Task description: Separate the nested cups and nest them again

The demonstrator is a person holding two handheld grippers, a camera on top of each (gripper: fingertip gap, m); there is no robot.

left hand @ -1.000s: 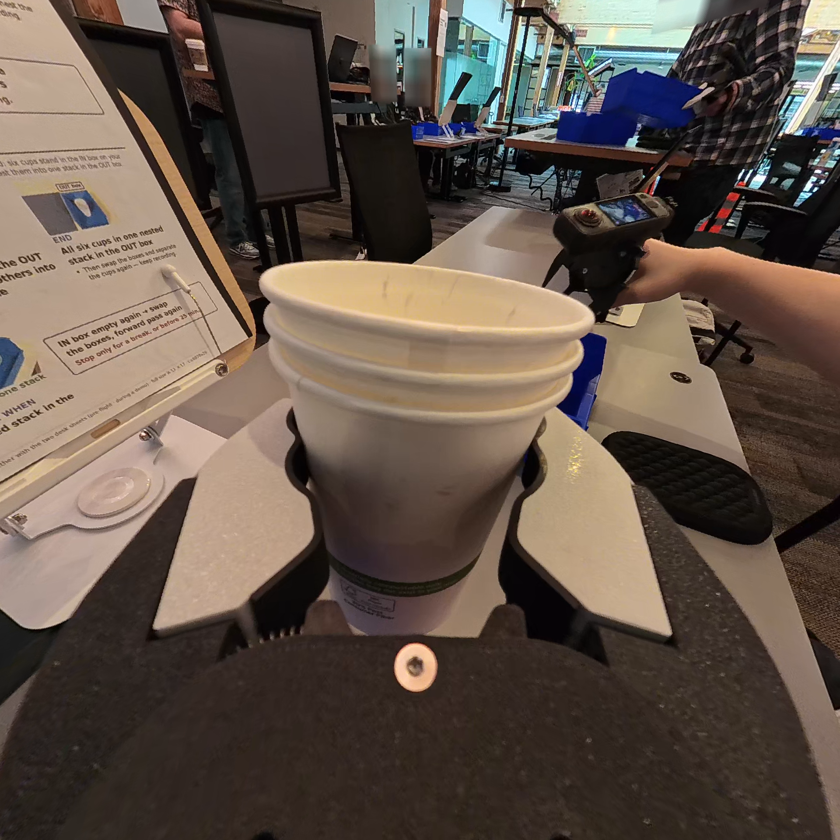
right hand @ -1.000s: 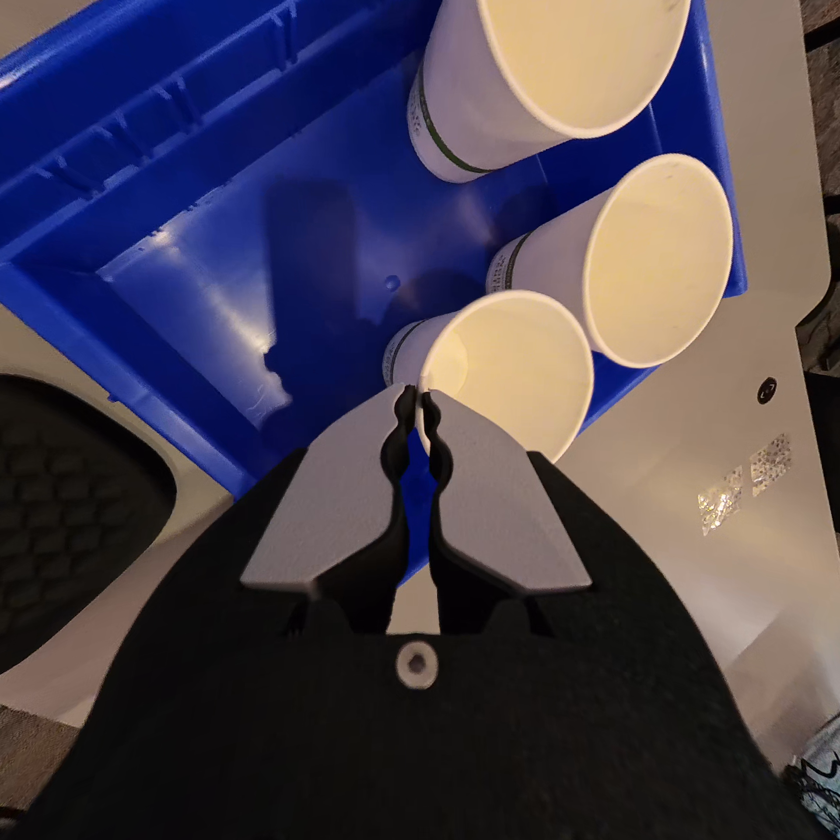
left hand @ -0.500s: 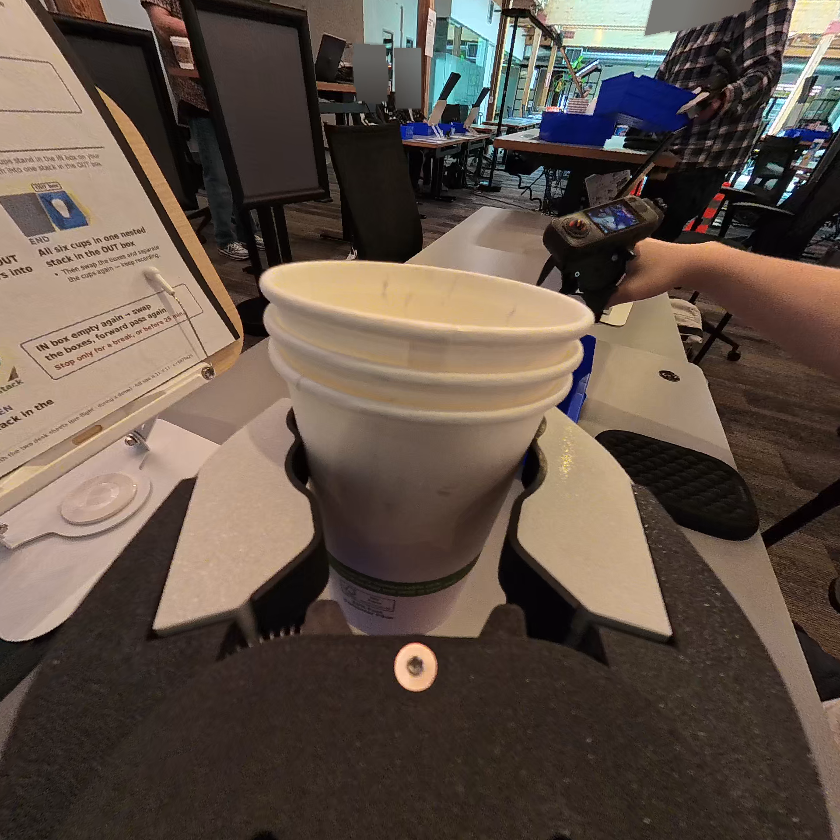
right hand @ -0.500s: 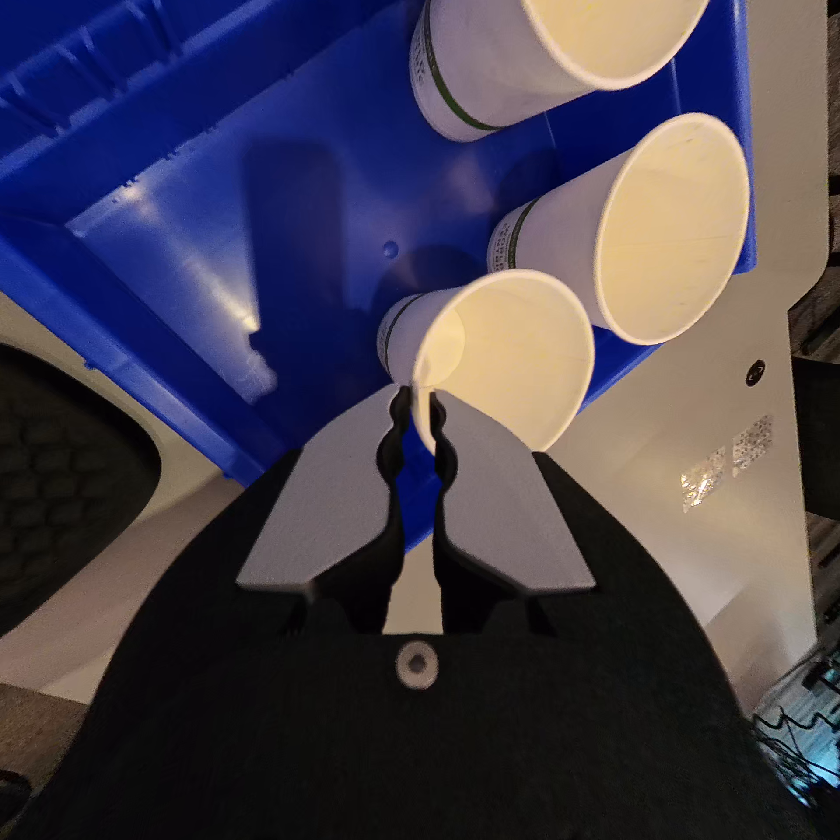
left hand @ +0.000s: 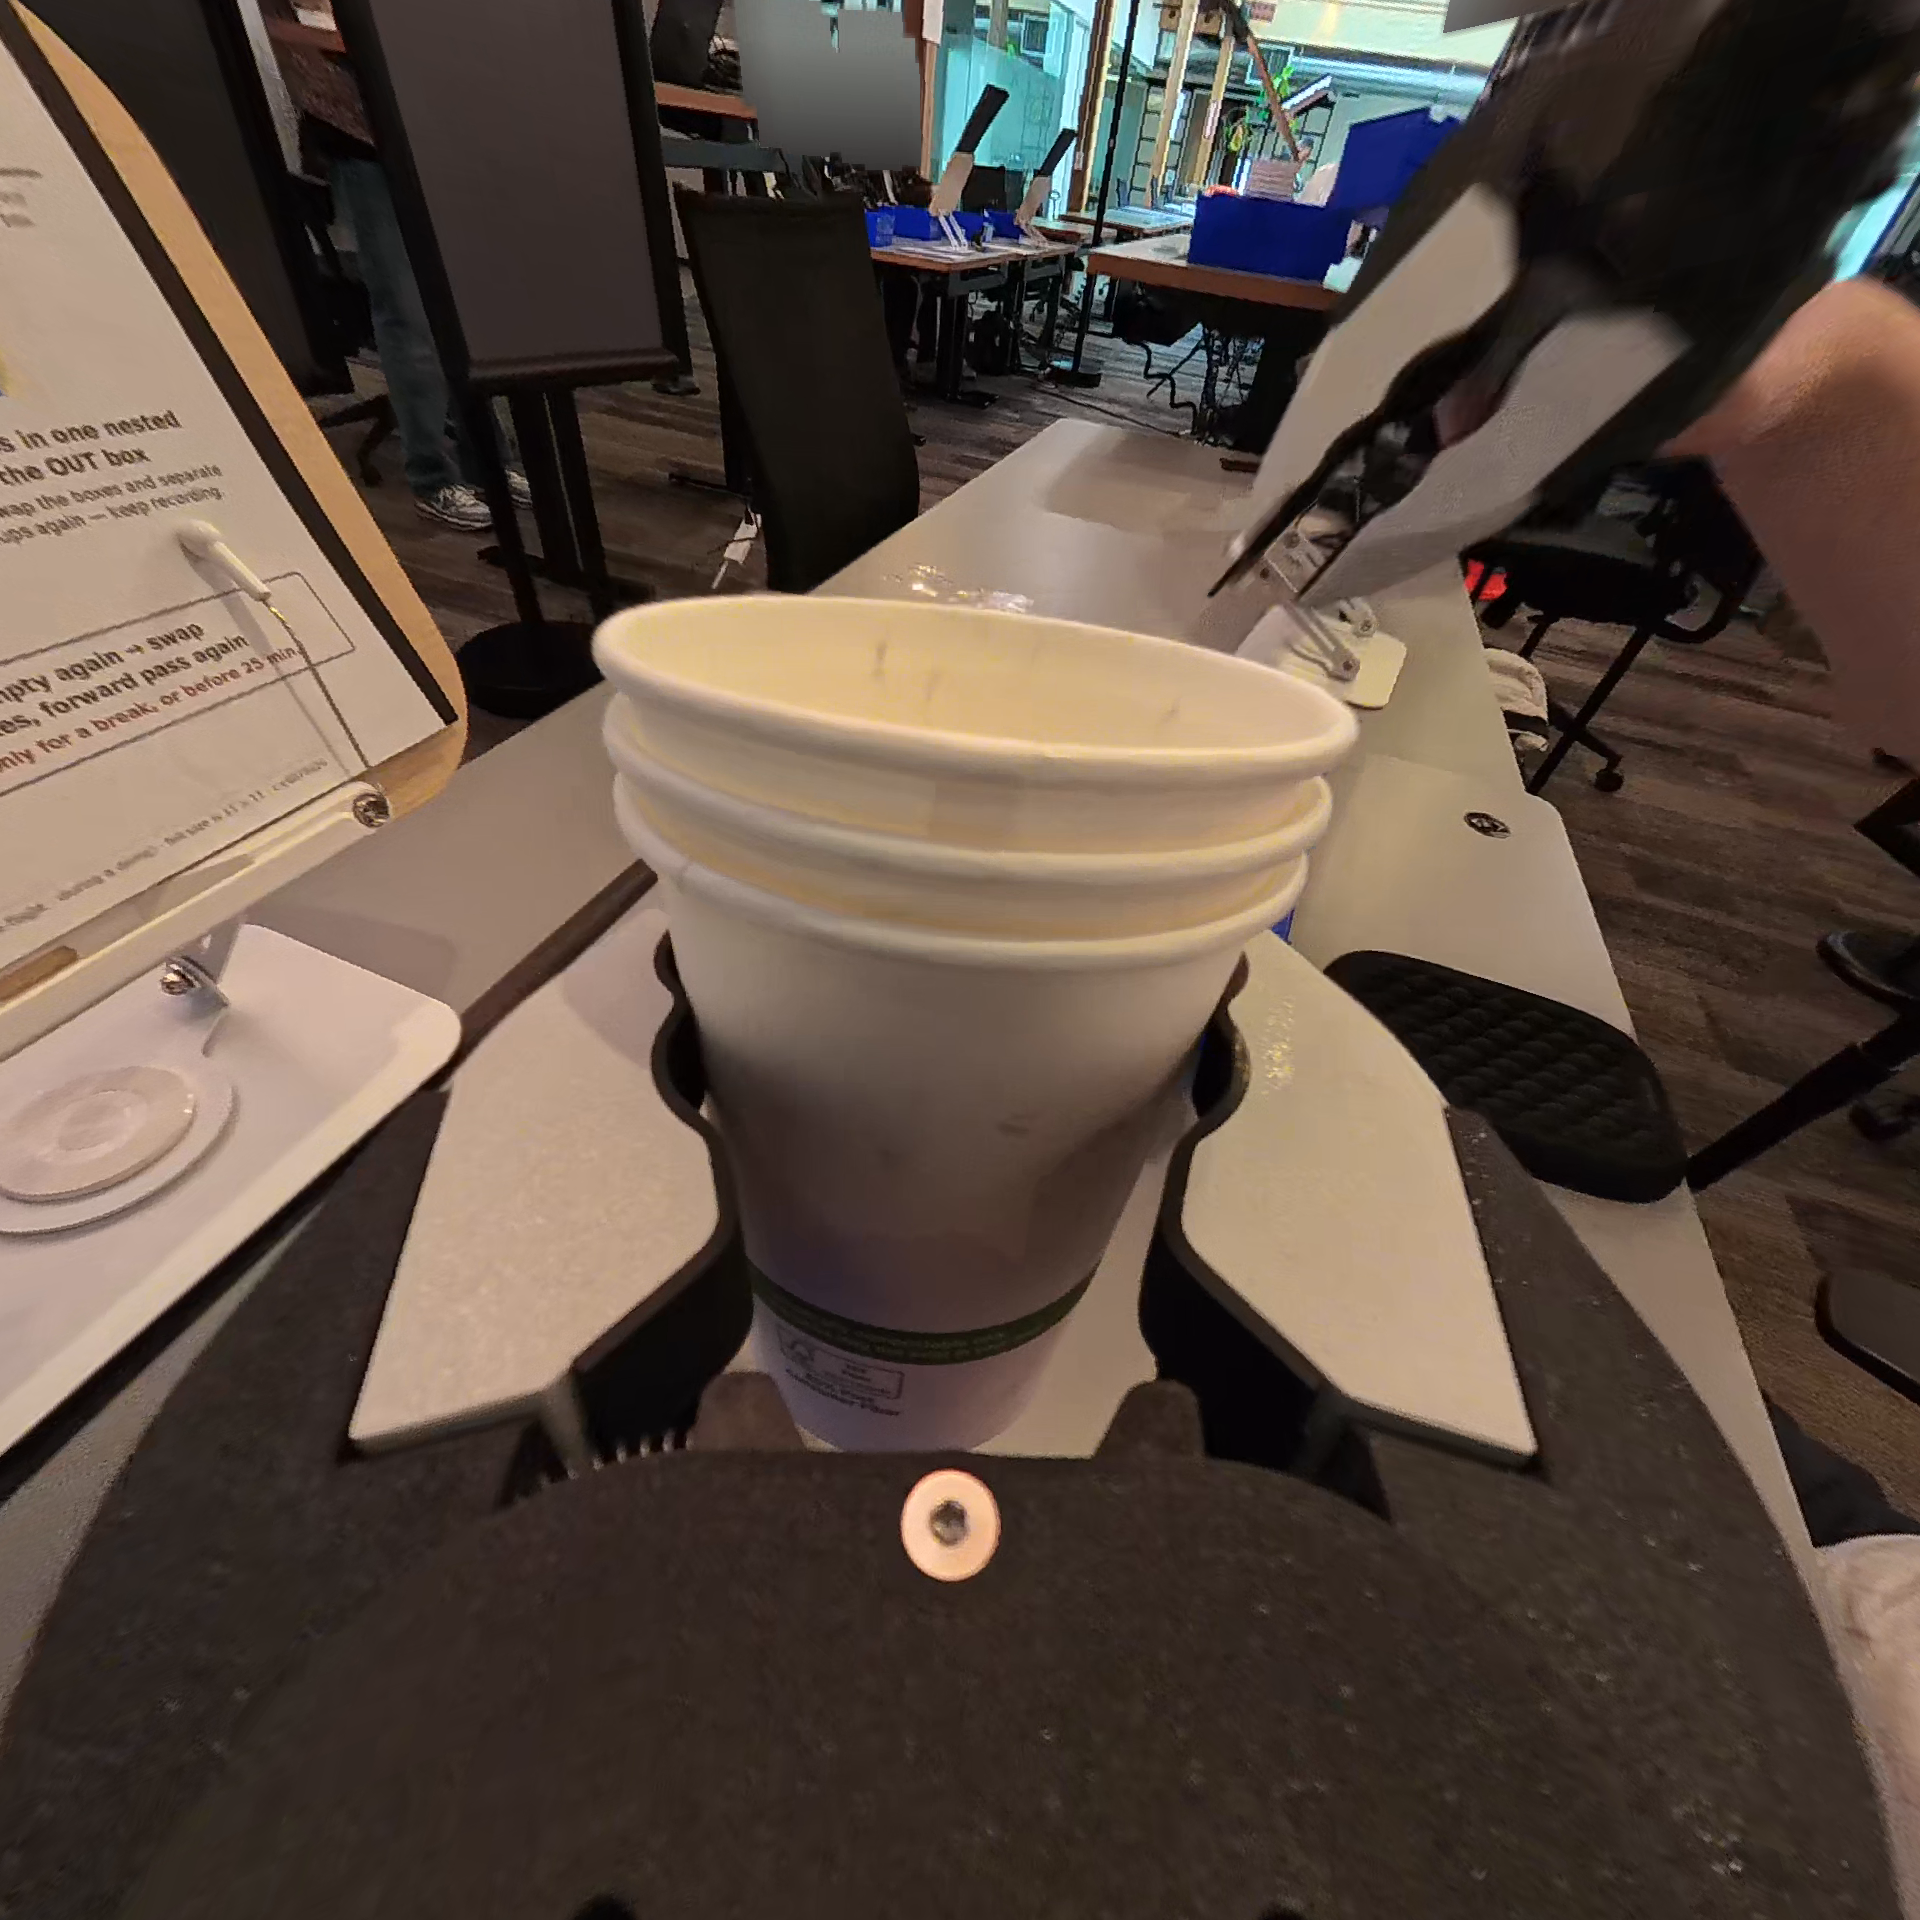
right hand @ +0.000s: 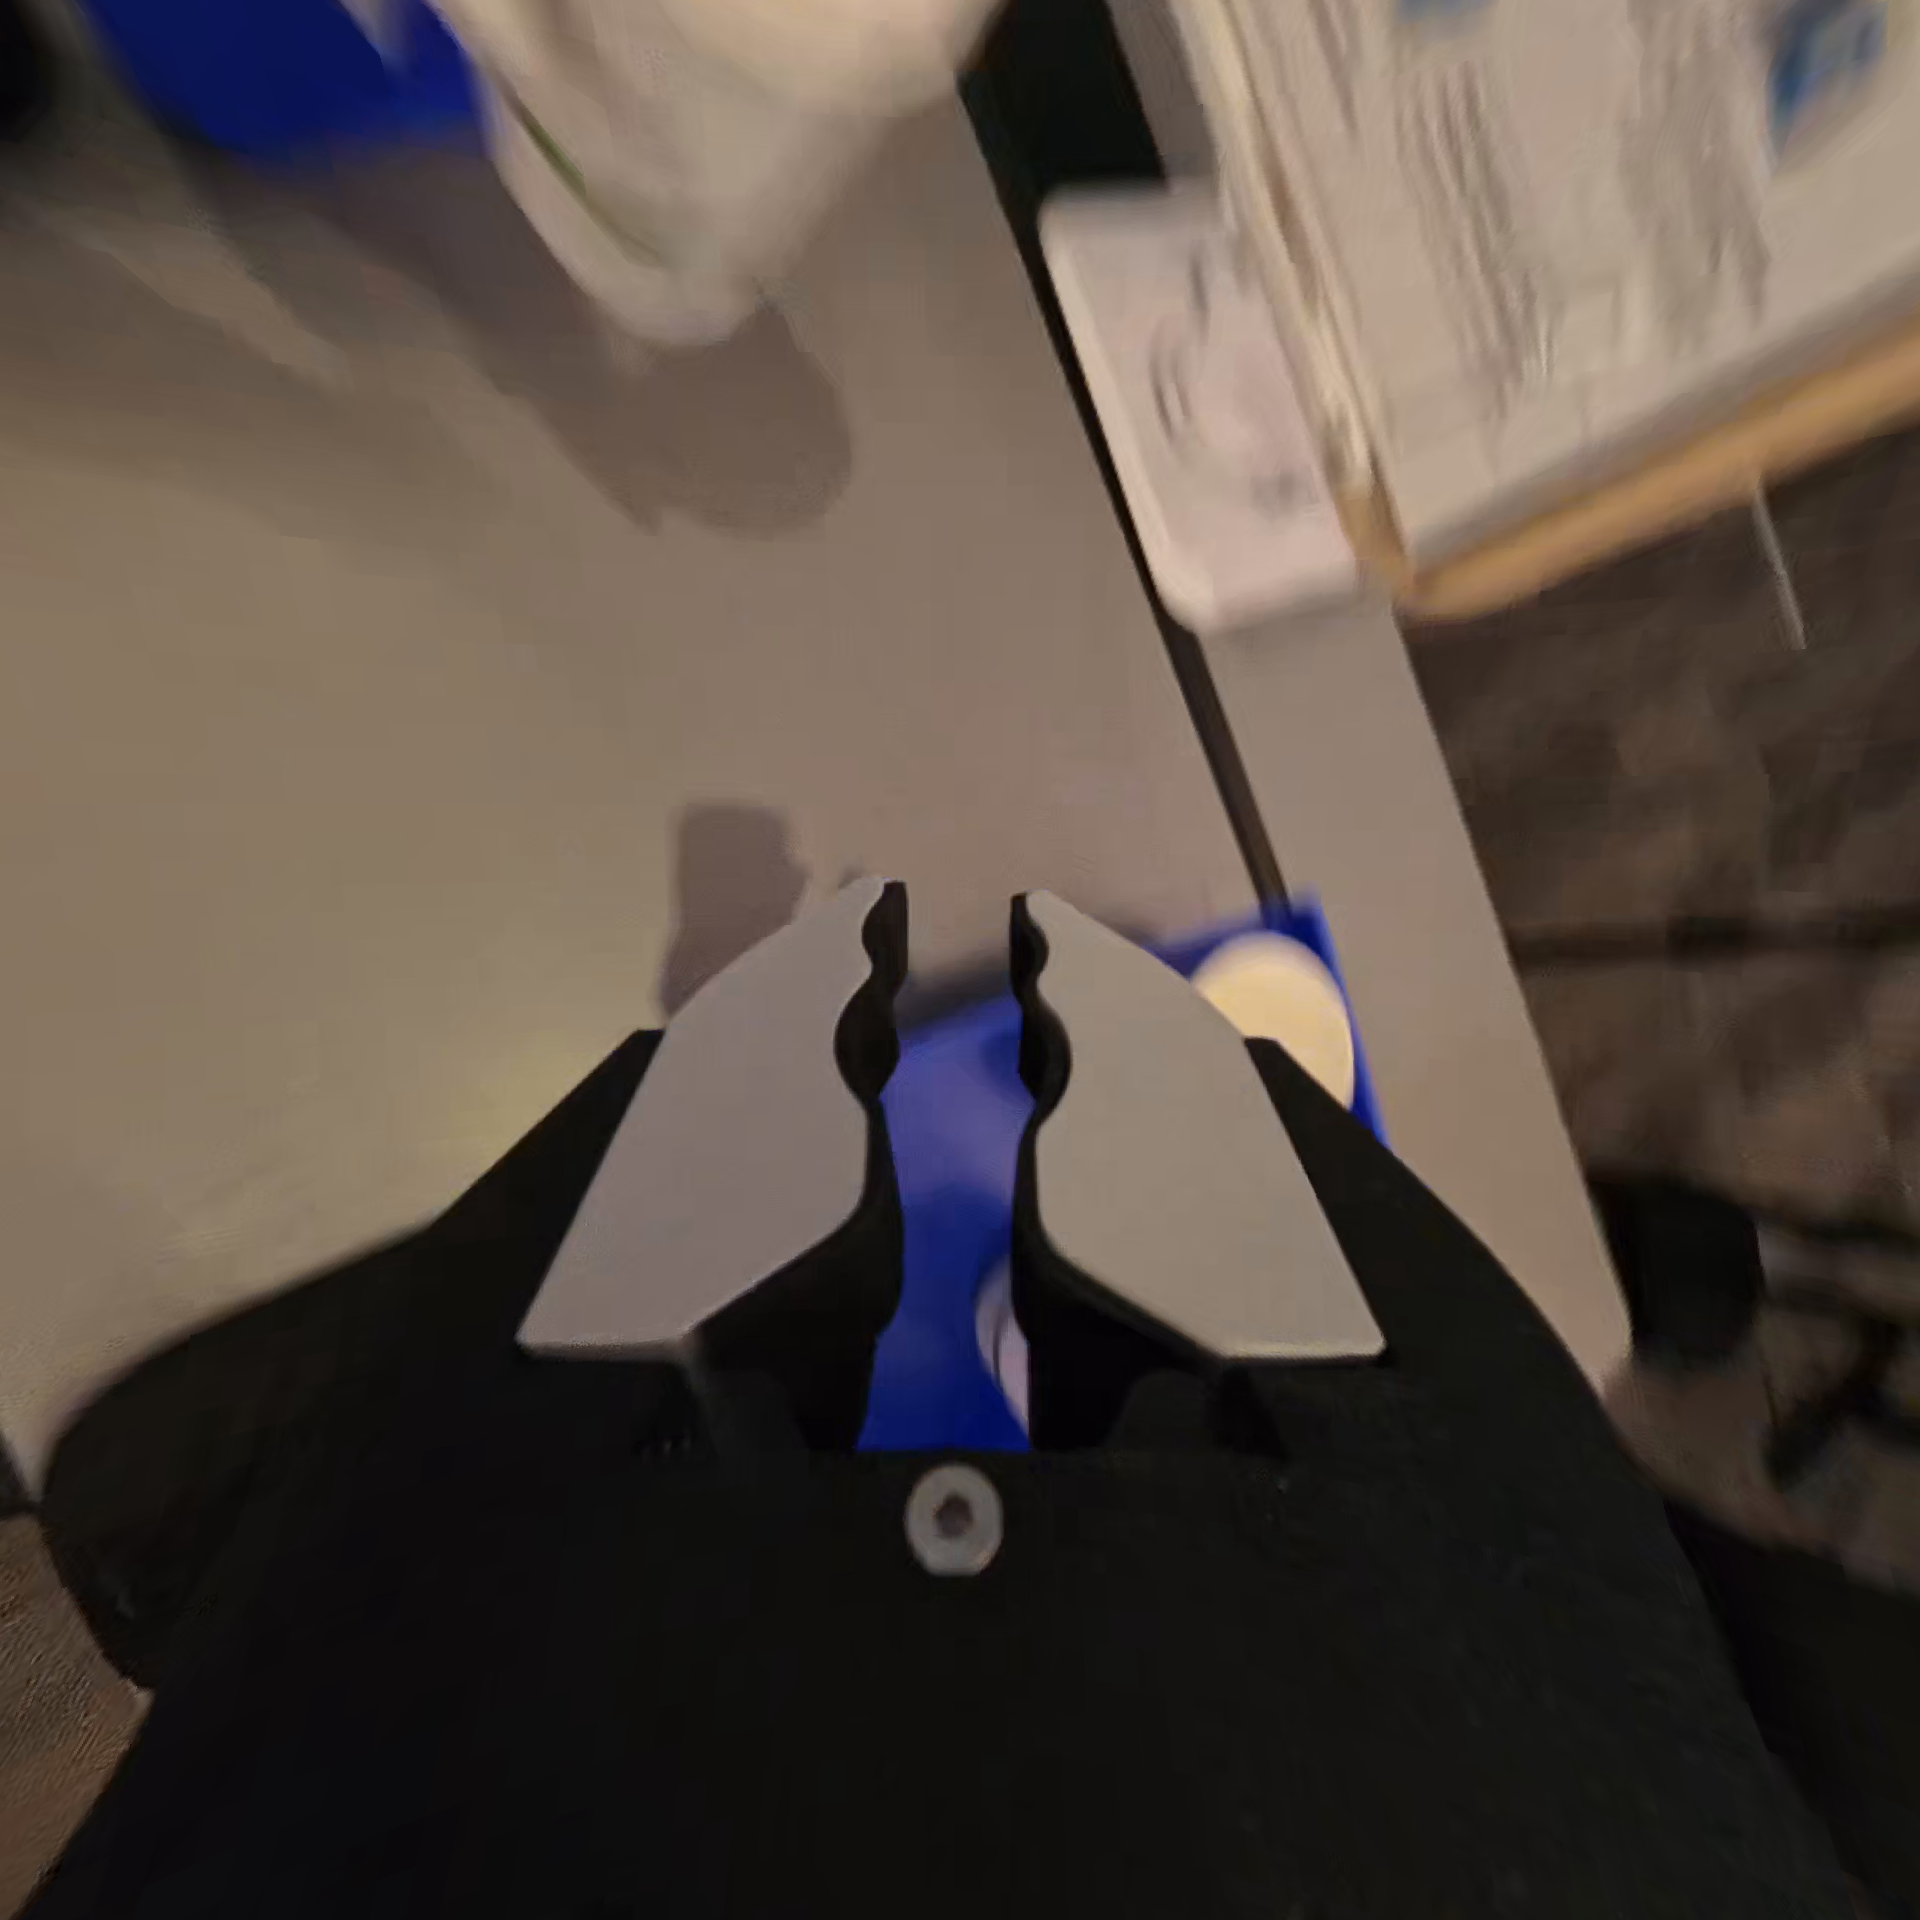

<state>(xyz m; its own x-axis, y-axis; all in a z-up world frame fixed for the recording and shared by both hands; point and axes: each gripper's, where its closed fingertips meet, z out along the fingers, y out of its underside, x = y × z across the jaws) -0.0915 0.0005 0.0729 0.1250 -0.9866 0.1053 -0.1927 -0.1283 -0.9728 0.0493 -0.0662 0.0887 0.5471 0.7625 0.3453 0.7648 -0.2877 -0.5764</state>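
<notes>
- The left tool [left hand: 951, 1049] is clenched around a stack of cups [left hand: 961, 966], three white paper cups nested upright, held by the lower half between its two fingers above the grey table [left hand: 1455, 904].
- The right tool [right hand: 958, 904] is released and holds nothing, a narrow gap showing between its fingers.
- Its own view is badly blurred: a blue box [right hand: 940, 1195] lies under the fingers, with a pale cup rim [right hand: 1278, 1013] just past the right finger.
- Ahead of the left tool and to its right, the right tool hangs above the table, pointing down.
- An instruction board [left hand: 156, 520] stands on the table to the left tool's left.
</notes>
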